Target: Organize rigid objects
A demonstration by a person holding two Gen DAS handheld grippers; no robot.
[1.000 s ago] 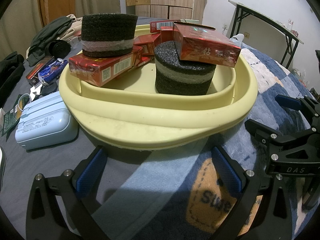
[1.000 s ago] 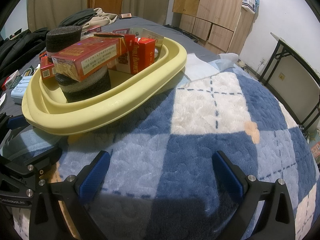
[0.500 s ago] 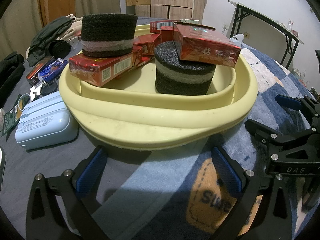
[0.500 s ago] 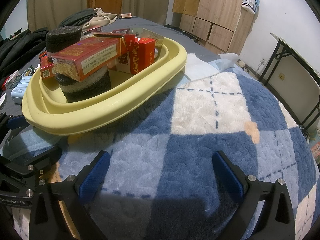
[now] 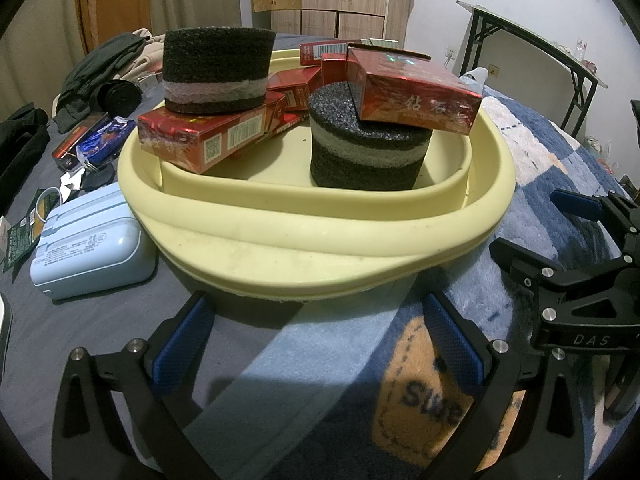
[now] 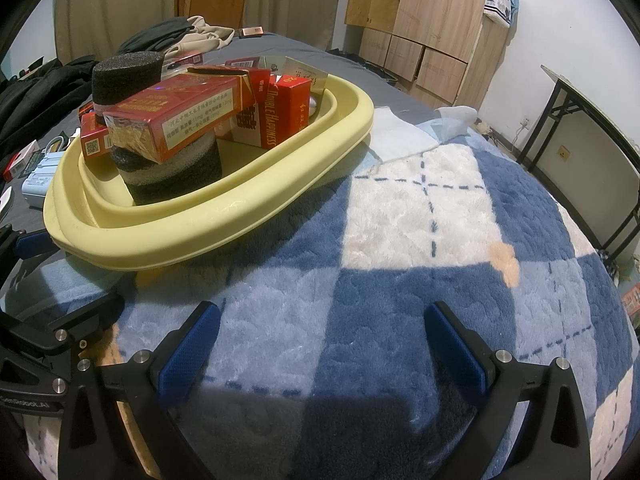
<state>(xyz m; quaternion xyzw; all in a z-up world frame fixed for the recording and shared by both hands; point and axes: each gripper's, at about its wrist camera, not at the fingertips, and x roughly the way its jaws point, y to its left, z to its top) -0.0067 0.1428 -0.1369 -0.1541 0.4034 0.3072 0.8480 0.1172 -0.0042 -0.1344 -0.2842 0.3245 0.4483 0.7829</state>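
A pale yellow basin (image 5: pixel 320 240) sits on the bed and holds several red boxes and two dark foam cylinders. One cylinder (image 5: pixel 370 148) stands in the basin with a red box (image 5: pixel 412 92) on top. The other cylinder (image 5: pixel 216 70) rests on a red box (image 5: pixel 208 136) at the left rim. The basin also shows in the right wrist view (image 6: pixel 224 224). My left gripper (image 5: pixel 316 344) is open and empty just in front of the basin. My right gripper (image 6: pixel 320 344) is open and empty over the blue checked blanket (image 6: pixel 400 240), right of the basin.
A light blue case (image 5: pixel 88 240) lies left of the basin. Small packets, a red box (image 5: pixel 76 144) and dark clothes (image 5: pixel 100 76) lie beyond it. Wooden cabinets (image 6: pixel 432 20) and a folding table (image 6: pixel 592 120) stand past the bed.
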